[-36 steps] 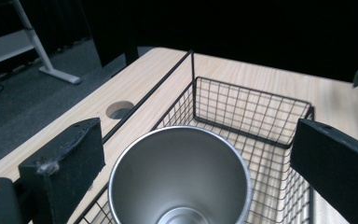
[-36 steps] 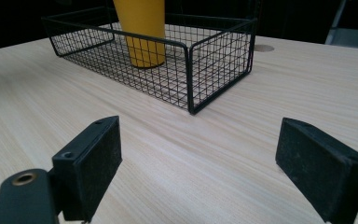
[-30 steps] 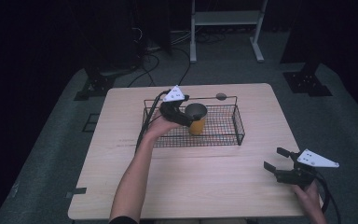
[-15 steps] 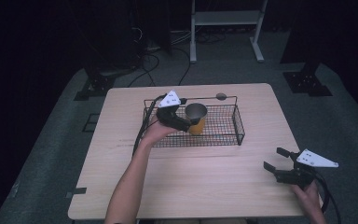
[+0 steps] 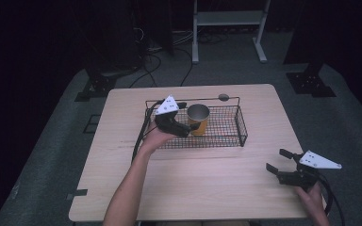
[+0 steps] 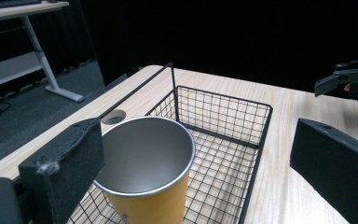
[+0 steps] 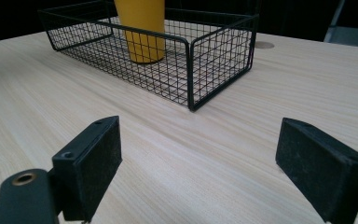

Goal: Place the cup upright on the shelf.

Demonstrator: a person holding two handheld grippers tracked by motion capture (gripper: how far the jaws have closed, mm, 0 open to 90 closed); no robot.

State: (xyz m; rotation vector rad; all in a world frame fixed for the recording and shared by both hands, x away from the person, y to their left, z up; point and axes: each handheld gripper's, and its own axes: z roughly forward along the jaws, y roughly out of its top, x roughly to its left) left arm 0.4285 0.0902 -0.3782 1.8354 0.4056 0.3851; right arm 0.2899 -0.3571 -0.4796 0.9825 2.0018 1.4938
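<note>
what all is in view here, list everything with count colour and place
table: 1, light wood, centre of the high view
wire basket: 1, black, on the table's far half
cup: 1, yellow outside with a metal inside, upright in the basket's left part
round hole: 1, grey, in the table top just behind the basket
white frame: 1, on the floor beyond the table
floor cables: several, dark, beyond the table's far left
left tool: 1, black with a grey plate, jaws open around the cup
right tool: 1, black with a grey plate, jaws open over the table's near right corner
person's arms: 2, left forearm reaching to the basket, right hand at the near right edge
</note>
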